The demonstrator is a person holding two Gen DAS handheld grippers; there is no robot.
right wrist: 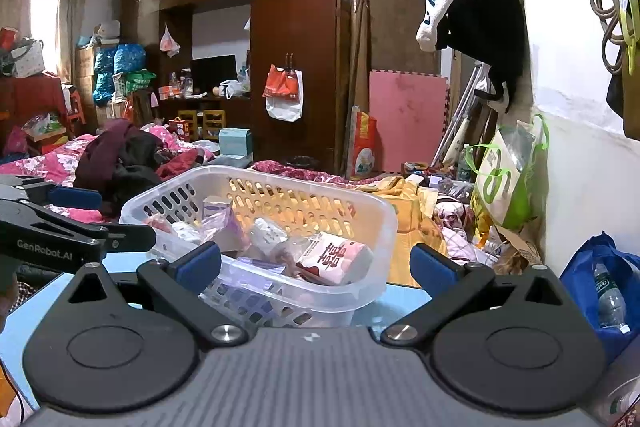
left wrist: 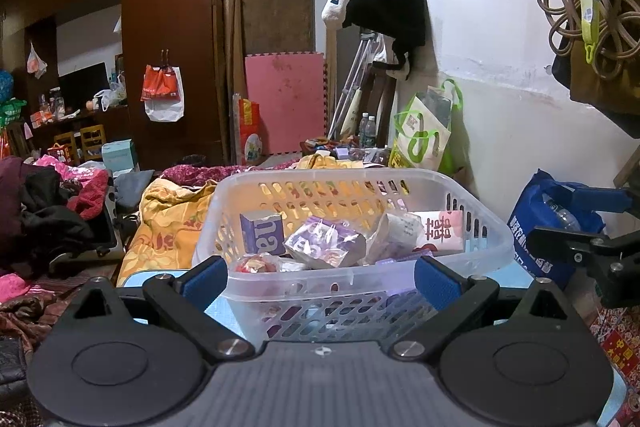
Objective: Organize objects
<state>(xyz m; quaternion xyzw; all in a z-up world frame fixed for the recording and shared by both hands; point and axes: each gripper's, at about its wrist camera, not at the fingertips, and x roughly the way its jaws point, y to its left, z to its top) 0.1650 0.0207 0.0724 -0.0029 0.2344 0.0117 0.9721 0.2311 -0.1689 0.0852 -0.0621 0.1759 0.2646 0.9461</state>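
Note:
A clear plastic basket (left wrist: 496, 231) (right wrist: 380, 223) stands on a light blue surface (right wrist: 404, 297) right in front of both grippers. Inside lie several small packs: a purple box (left wrist: 262, 233), a purple wrapped pack (left wrist: 326, 241), and a white and pink pack with red characters (left wrist: 438, 229) (right wrist: 336, 259). My left gripper (left wrist: 320, 277) is open, its blue pads on either side of the basket's near wall, holding nothing. Just short of the basket's near right corner, my right gripper (right wrist: 316, 265) also stands open and empty. Each gripper shows at the edge of the other's view.
A blue bag (left wrist: 548, 223) (right wrist: 608, 287) with a water bottle sits right of the basket by the white wall. A yellow cloth (left wrist: 172, 223), piled clothes (left wrist: 48, 215) and a green and white bag (right wrist: 504, 183) surround the basket. Dark wardrobes stand behind.

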